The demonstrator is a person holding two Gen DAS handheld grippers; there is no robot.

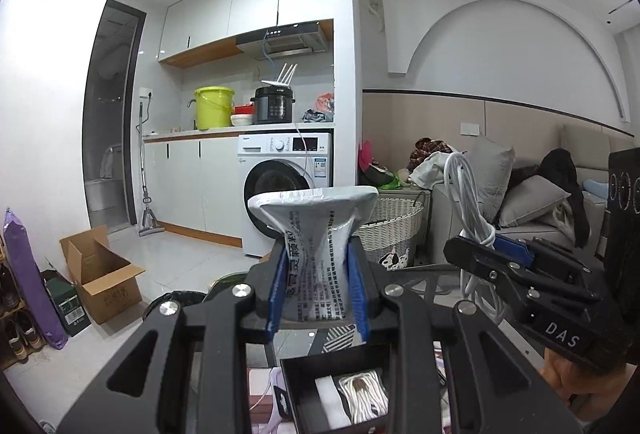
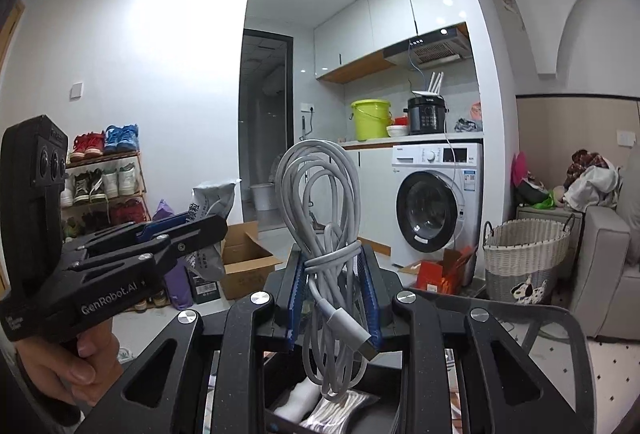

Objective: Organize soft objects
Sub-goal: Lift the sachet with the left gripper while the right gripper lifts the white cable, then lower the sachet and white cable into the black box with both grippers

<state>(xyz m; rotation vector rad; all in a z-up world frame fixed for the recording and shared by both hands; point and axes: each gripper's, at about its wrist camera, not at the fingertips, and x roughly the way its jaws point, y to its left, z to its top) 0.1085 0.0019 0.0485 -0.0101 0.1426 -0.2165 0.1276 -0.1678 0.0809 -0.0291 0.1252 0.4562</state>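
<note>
My jaws both clamped: left gripper (image 1: 318,276) pinches grey sachet (image 1: 316,230), right gripper (image 2: 334,300) pinches coiled white cable (image 2: 320,201); both held upright, long axes vertical; black box (image 1: 296,370) directly beneath, cable tail nearer

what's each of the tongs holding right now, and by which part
Left tongs pinch a grey printed pouch at its middle, squeezing it narrow. Right tongs clamp a coiled white cable at its wrapped waist, USB plug hanging below.
</note>
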